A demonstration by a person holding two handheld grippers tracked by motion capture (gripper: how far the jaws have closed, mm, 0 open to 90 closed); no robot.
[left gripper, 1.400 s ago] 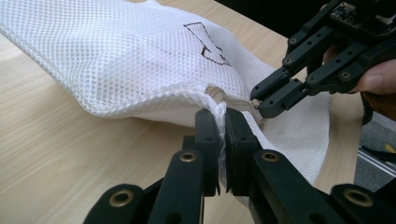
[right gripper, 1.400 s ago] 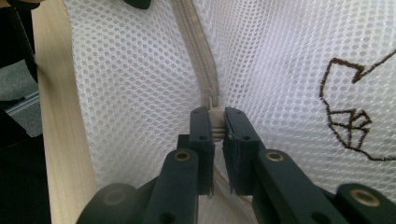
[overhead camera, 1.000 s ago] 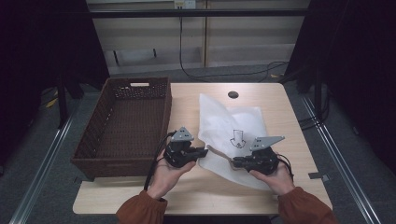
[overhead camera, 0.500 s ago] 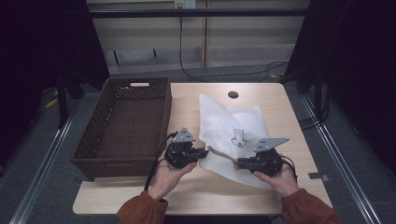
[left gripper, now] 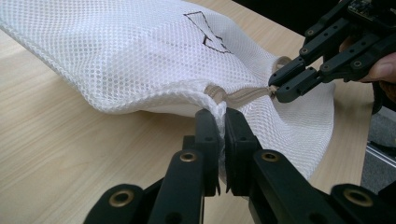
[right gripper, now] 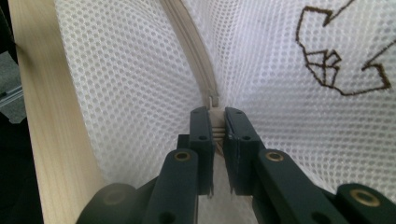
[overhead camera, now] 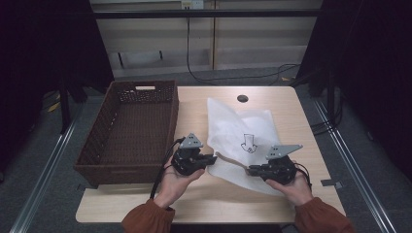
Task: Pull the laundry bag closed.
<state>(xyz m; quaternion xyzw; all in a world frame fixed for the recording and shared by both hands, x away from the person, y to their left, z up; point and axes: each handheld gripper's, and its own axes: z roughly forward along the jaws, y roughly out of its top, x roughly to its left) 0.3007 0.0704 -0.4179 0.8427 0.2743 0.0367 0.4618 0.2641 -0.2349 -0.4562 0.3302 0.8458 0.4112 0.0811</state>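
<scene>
1. The work in hand is the white mesh laundry bag (overhead camera: 243, 141), which lies flat on the counter (overhead camera: 194, 111) with its near edge lifted between the two sets of jaws. Judging from how things lie, the zipper is being worked, and the job looks to be in its early or middle part: the bag is gripped at both ends of a short stretch of zipper, but whether that stretch is open or closed I cannot tell.

2. The wicker basket (overhead camera: 131, 126) stands beyond and to the outside of the left jaws, just beside the bag. Nothing lies in it as far as I can see, so if the bag is meant for it, that step is not yet done.

3. The left gripper (overhead camera: 206, 158) has its jaws pinched narrow on the bag's mesh edge (left gripper: 219, 105) right at the end of the zipper tape — an anchoring hold, by the look of it.

4. The right gripper (overhead camera: 252, 170) has its jaws closed on the zipper pull (right gripper: 215, 122), with the zipper track (right gripper: 191, 51) running straight ahead of the jaws and the printed arrow mark (right gripper: 341, 60) off to one side.

5. The counter is pale wood with a small dark cable hole (overhead camera: 242, 98) beyond the bag.

6. The room is dim — dark curtains at both sides, grey floor (overhead camera: 43, 160), cables trailing behind the counter.
</scene>
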